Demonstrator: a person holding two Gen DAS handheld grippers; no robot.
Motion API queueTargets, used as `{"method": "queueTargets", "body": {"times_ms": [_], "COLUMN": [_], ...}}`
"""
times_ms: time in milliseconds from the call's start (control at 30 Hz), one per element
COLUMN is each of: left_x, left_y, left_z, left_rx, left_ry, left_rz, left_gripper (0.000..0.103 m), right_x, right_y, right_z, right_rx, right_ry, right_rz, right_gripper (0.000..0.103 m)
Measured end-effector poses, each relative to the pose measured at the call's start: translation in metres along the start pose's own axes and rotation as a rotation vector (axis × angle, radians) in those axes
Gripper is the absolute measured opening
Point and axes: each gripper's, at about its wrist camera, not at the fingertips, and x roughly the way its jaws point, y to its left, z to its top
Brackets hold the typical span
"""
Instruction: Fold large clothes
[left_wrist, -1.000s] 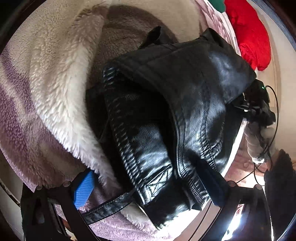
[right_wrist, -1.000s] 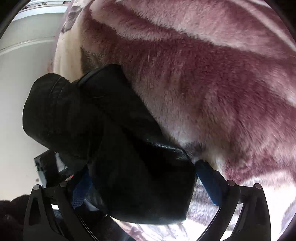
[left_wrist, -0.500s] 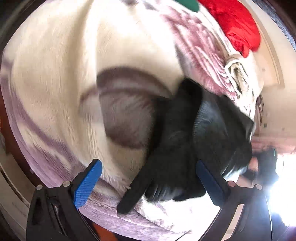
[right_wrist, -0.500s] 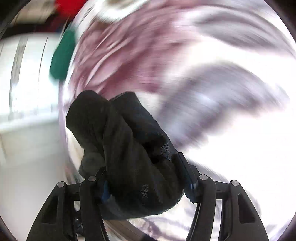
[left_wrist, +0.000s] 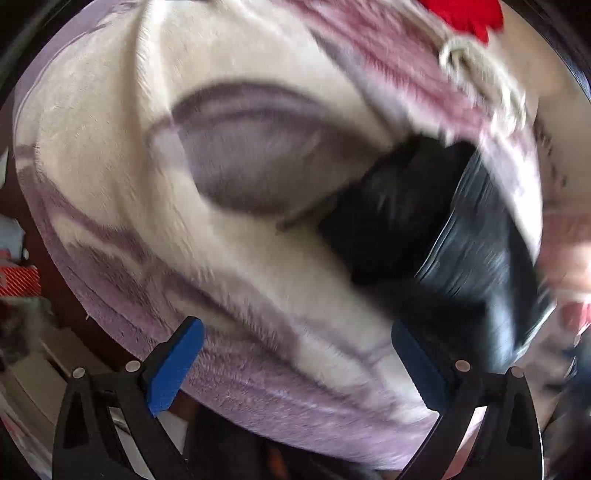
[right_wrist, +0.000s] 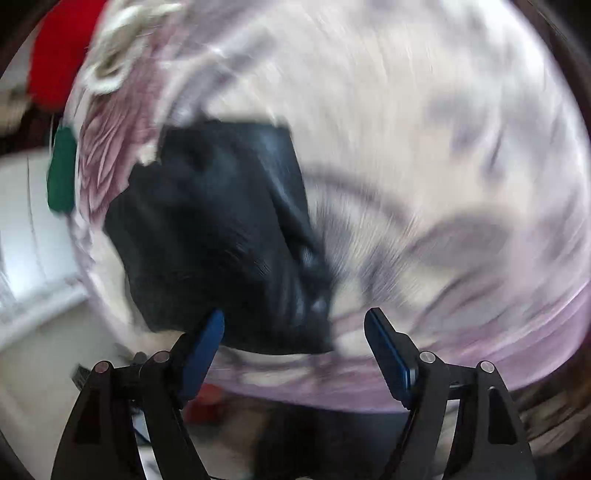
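While both tools gape empty, the right widening, the black jacket lies bundled, axis blurred.

Jacket: black, leather-like, smooth, with a glossy sheen on its folds; same finish in the right view. Blanket: plush fleece, matt, deep fuzzy pile, cream and mauve. Red cloth: matt, soft-looking. Gripper pads: blue, finely textured, matt. Gripper arms: black plastic, semi-matt, with bright metal rivets.
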Motion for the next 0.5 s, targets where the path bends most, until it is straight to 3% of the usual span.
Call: {"method": "queueTargets", "body": {"times_ms": [133, 233, 267, 300, 333, 367, 467, 500], "left_x": [0.052, 0.073, 0.077, 0.078, 0.080, 0.082, 0.083, 0.083], "left_y": [-0.005, -0.010, -0.014, -0.016, -0.020, -0.024, -0.033, -0.034], "left_z": [-0.015, -0.015, -0.014, -0.014, -0.013, -0.014, -0.020, -0.020], "left_rx": [0.012, 0.053, 0.070, 0.077, 0.081, 0.077, 0.074, 0.074], "left_ry": [0.124, 0.108, 0.096, 0.089, 0.071, 0.050, -0.024, -0.040], "left_rz": [-0.007, 0.043, 0.062, 0.074, 0.096, 0.117, 0.164, 0.169], "left_gripper": [0.103, 0.103, 0.103, 0.103, 0.103, 0.103, 0.103, 0.103], "right_x": [-0.030, 0.014, 0.033, 0.039, 0.041, 0.039, 0.023, 0.021], "right_y": [0.069, 0.112, 0.119, 0.121, 0.124, 0.124, 0.097, 0.077], "right_z": [0.029, 0.054, 0.061, 0.065, 0.070, 0.074, 0.091, 0.097], "right_rx": [-0.351, -0.562, -0.603, -0.609, -0.583, -0.536, -0.229, -0.127], "right_ry": [-0.098, 0.004, 0.057, 0.064, 0.051, 0.090, 0.172, 0.182], "right_rz": [-0.164, -0.278, -0.315, -0.298, -0.284, -0.226, 0.136, 0.207], "right_gripper": [0.091, 0.090, 0.076, 0.067, 0.043, 0.032, 0.026, 0.025]}}
